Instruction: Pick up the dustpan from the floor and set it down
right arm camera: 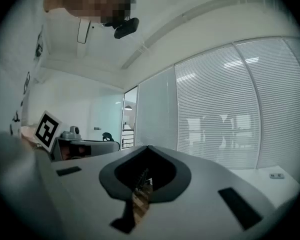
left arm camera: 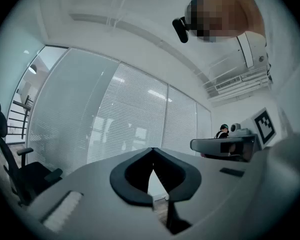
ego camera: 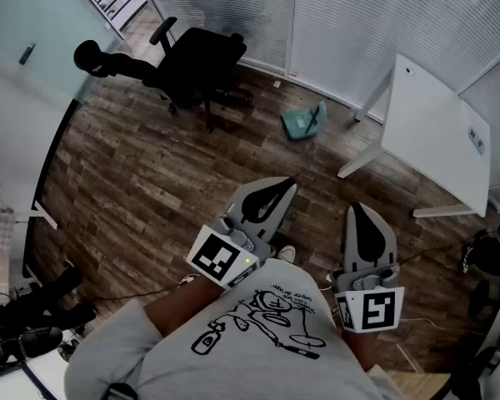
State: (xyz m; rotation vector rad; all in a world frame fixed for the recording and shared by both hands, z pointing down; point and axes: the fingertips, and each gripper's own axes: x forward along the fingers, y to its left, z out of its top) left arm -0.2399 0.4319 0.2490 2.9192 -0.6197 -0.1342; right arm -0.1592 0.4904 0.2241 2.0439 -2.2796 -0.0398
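The grey shirt (ego camera: 258,340) closest to the camera has a black line drawing with some small lettering, too fine to read. The cube on each tool shows only a black-and-white square pattern and no words.

The left hand-held gripper (ego camera: 283,187) is held level just above the shirt. Its jaws are pressed together at the tips, with nothing between them. Only floor and window blinds show through the gap behind the tips. The right hand-held gripper (ego camera: 357,212) is beside it, a little apart. It is also level, fully closed and empty, and a strip of wooden floor (ego camera: 142,173) shows through its opening.

The teal dustpan (ego camera: 302,121) lies on the floor well ahead of both tools, touching neither. It sits slightly to the right of the line of the left one. A black office chair (ego camera: 196,65) stands to the left of the dustpan, and a white table (ego camera: 437,132) to its right. Slatted blinds (ego camera: 233,7) run along the far wall.
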